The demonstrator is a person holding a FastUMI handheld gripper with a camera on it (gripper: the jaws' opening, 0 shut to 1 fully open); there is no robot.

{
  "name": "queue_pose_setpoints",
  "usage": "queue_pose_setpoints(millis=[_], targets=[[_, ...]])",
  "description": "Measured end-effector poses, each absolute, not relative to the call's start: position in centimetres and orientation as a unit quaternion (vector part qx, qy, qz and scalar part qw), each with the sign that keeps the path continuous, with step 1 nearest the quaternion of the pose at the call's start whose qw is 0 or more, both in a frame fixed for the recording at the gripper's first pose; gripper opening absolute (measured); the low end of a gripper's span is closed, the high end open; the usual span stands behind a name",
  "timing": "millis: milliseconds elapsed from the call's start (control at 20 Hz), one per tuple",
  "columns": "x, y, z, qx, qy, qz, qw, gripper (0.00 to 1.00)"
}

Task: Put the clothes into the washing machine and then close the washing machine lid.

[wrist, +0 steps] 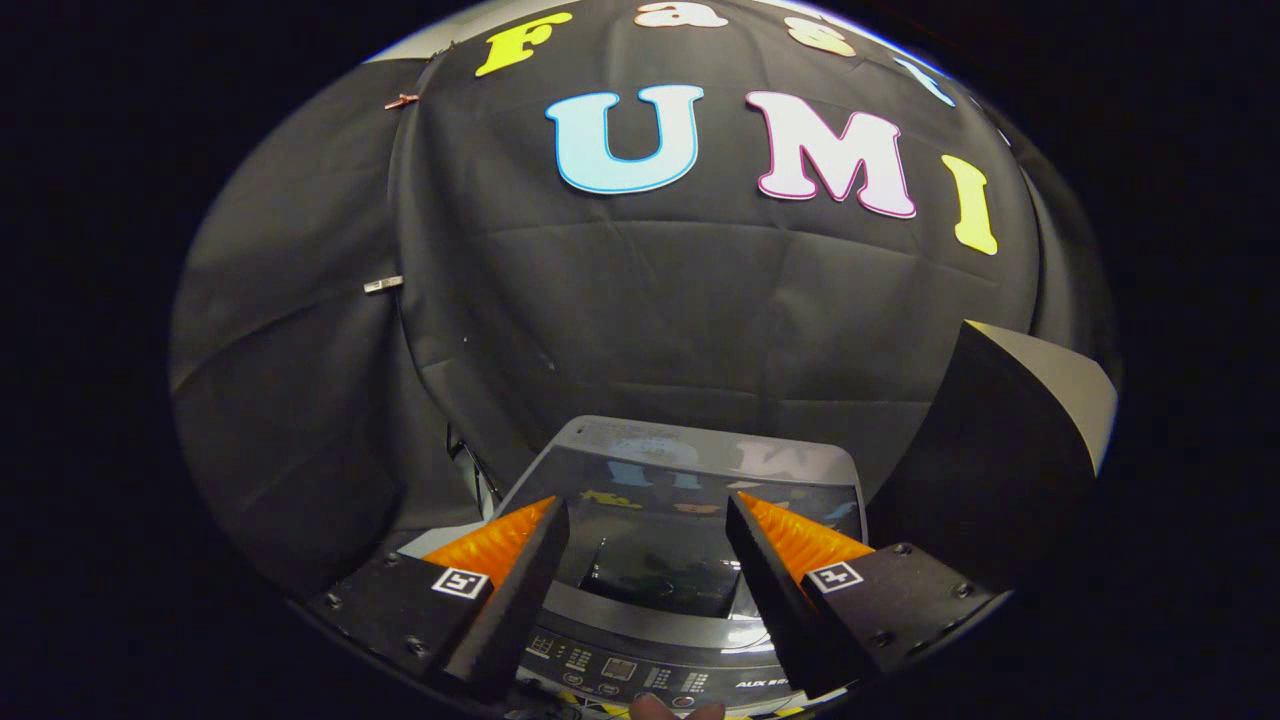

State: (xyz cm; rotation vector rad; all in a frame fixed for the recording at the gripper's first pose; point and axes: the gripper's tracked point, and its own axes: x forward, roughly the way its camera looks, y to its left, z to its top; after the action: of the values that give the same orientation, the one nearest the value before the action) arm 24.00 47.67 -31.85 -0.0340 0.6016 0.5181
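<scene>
A grey top-loading washing machine (700,450) stands below and just ahead of me, against the black cloth wall. Its glossy dark lid (655,565) lies flat on the tub and mirrors the wall. I cannot tell what is under the lid's dark window. The control panel (640,675) with its buttons runs along the near side, under my fingers. My gripper (645,500) hovers over the lid, open wide, with nothing between the fingers and nothing touching them.
A tall dark box with a pale grey top (1000,450) stands close to the machine's right side. Black cloth hangs behind and to the left, pinned with small clips (383,285).
</scene>
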Motion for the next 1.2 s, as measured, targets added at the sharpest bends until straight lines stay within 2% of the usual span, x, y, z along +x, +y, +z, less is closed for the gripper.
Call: queue_pose_setpoints(millis=[650,1200], targets=[[22.1,44.0,-22.2,0.004,0.173,0.236,0.956,0.99],[18.6,36.8,-12.3,-0.008,0.092,0.241,0.966,1.0]])
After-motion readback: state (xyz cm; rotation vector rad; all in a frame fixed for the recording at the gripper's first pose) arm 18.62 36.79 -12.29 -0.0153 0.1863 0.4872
